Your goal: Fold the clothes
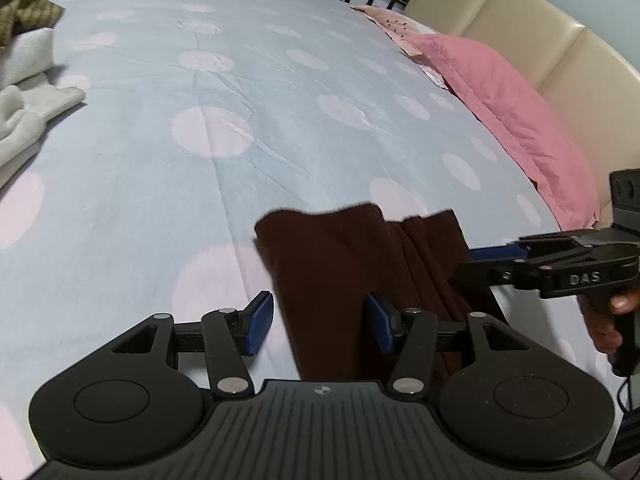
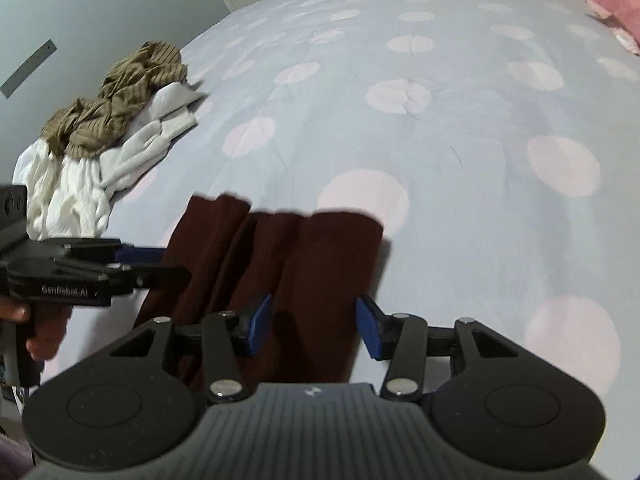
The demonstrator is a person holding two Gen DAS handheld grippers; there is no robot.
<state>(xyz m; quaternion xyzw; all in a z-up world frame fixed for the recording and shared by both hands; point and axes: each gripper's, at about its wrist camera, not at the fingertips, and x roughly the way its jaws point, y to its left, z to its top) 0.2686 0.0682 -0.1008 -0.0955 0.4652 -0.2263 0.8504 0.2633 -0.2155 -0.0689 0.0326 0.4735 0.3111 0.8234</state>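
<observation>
My tongs wore blue pads (image 1: 260, 322) on black arms. The cloth (image 1: 360, 272) before me was dark maroon, the bedsheet (image 1: 200, 80) pale blue with pink dots. The pillow (image 1: 500, 96) was pink, the headboard (image 1: 520, 12) cream; the pile held olive striped fabric (image 2: 120, 100) over white garments (image 2: 72, 196).

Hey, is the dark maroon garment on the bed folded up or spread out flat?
Folded, not spread flat: the maroon garment lies as a narrow bundle with lengthwise pleats and layered edges on the bedspread.
</observation>
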